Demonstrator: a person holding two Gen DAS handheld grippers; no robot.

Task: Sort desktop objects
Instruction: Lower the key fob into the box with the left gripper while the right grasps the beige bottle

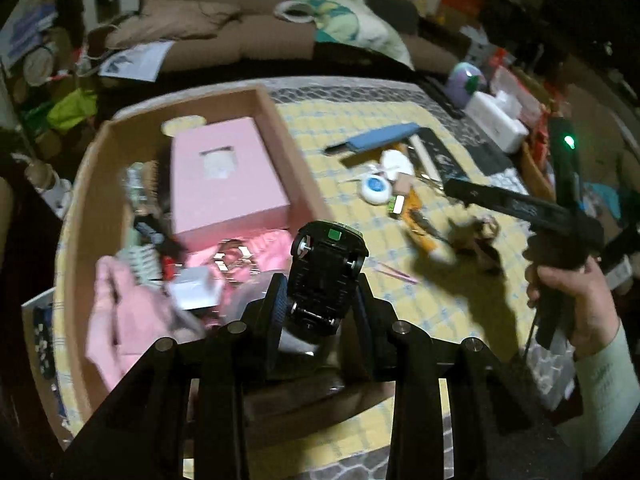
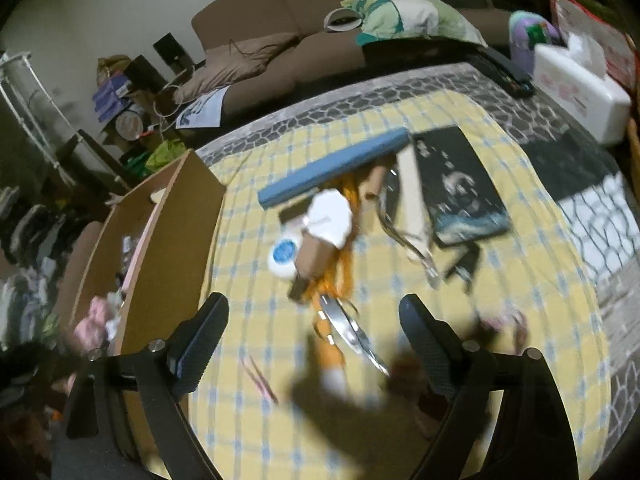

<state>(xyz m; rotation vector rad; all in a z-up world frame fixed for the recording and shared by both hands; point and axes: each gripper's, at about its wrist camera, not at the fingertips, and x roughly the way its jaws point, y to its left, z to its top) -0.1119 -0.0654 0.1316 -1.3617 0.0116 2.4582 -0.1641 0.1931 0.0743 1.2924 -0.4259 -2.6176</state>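
The left gripper (image 1: 320, 300) has its fingers clamped on a black toy car (image 1: 326, 276), underside showing, above the near rim of the cardboard box (image 1: 280, 120). The right gripper (image 2: 314, 344) hangs with fingers spread wide and empty over scissors (image 2: 352, 332) on the yellow checked worktop (image 2: 500, 300).

brown sofa (image 2: 288, 40) against white wall (image 2: 100, 12)

Left wrist view: angled steeply down past own fingers, close above open brown cardboard box (image 1: 280, 120). Right wrist view: angled down, close above yellow checked tablecloth (image 2: 520, 280). Shared: box (image 2: 168, 240), cloth (image 1: 400, 280), long blue flat bar (image 1: 384, 136) (image 2: 332, 168).
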